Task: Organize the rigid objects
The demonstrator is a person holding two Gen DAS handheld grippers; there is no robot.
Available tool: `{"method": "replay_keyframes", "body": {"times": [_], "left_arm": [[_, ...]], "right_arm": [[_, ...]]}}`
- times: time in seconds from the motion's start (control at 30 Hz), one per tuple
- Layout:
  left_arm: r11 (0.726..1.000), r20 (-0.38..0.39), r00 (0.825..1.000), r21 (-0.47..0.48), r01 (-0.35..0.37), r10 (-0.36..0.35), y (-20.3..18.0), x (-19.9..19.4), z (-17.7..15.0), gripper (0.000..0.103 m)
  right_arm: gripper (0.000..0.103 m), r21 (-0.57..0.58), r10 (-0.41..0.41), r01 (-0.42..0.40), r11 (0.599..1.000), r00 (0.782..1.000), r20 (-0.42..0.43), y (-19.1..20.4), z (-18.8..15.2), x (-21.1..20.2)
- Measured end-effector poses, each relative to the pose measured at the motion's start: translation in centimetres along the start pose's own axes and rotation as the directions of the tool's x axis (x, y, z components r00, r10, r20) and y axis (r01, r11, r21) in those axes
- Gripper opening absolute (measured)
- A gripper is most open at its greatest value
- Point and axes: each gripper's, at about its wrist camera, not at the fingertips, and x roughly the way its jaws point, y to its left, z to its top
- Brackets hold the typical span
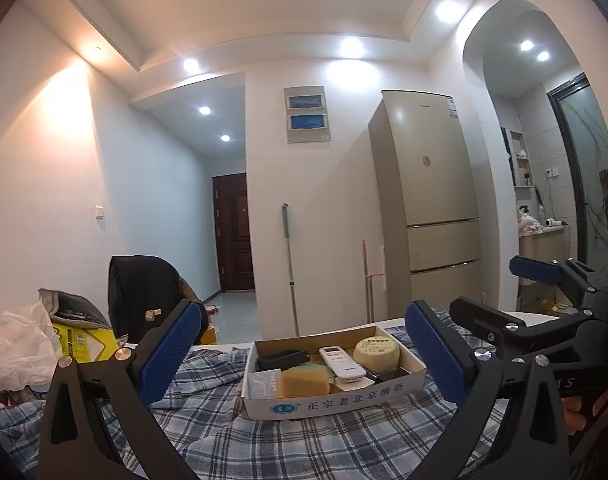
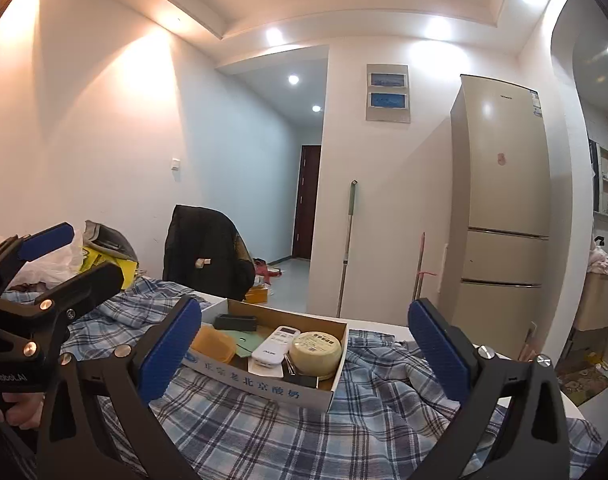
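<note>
Left tongs point(image 1: 302, 364) stand wide open and empty before a cardboard box point(image 1: 331, 402) on plaid cloth point(image 1: 264, 444). Inside lie a remote point(image 1: 341, 363), yellow sponge point(image 1: 304, 383) and round tin point(image 1: 376, 353). Right tongs point(image 1: 499, 300) open nearby.

Each camera sat low on its own gripper and looked level across the checked cloth point(image 1: 304, 440). The left one faced the cardboard box point(image 1: 335, 402) almost head-on, close up. The right one saw the same box from its right corner. Both views also showed the fridge point(image 2: 503, 200), the dark door point(image 2: 307, 208) and the other gripper.
</note>
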Motion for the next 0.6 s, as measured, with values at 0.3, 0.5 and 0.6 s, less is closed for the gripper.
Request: {"method": "replay_keyframes", "body": {"times": [0.3,0.5,0.6], "left_arm": [[1.000,-0.004,1.000,-0.021,-0.016,0.016,0.5,0.1,-0.1,0.103],[0.999,-0.017,1.000,-0.045,-0.017,0.017,1.1,0.4,-0.1,0.103],[0.999,-0.027,0.999,-0.047,-0.020,0.019,1.1,0.7,-0.1,0.103]], "right_arm": [[0.103,0.021,-0.034,0.034,0.999,0.999,-0.017,-0.6,-0.1,0.4],[0.103,0.031,-0.041,0.042,0.999,0.999,-0.017,-0.9,-0.1,0.3],[0.103,0.038,-0.039,0.040,0.999,0.999,-0.025,-1.0,-0.1,0.5]]}}
